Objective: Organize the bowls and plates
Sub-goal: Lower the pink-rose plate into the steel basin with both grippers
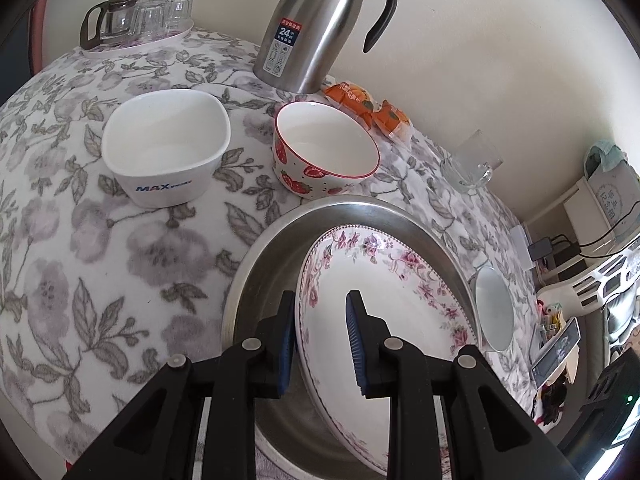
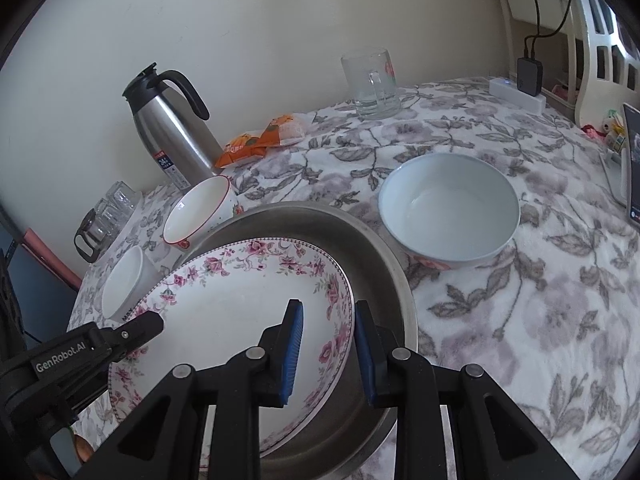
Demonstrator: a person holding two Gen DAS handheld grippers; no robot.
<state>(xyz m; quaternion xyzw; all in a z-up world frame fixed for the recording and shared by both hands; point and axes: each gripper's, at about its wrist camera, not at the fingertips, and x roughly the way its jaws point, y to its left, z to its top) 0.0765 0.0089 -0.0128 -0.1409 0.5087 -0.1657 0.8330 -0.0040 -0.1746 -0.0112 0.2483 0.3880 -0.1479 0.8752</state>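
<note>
A white deep plate with a pink flower rim point(image 1: 384, 304) point(image 2: 224, 312) hangs tilted inside a round steel basin point(image 1: 320, 205) point(image 2: 320, 209). My left gripper point(image 1: 322, 300) is shut on the plate's left rim, and it also shows in the right wrist view as the left gripper point(image 2: 132, 332). My right gripper point(image 2: 328, 306) is shut on the plate's right rim. Behind the basin stand a white square bowl point(image 1: 166, 140) point(image 2: 124, 280) and a strawberry-patterned bowl point(image 1: 324, 144) point(image 2: 200, 208). A pale blue bowl point(image 2: 448, 208) point(image 1: 494, 308) sits to the basin's right.
A steel thermos jug point(image 1: 316, 28) point(image 2: 172, 136) stands by the wall, with orange snack packets point(image 1: 372, 112) and a glass mug point(image 2: 374, 84) beside it. A tray of glasses point(image 1: 136, 20) is at the far left corner. A phone point(image 2: 632, 164) stands at the right edge.
</note>
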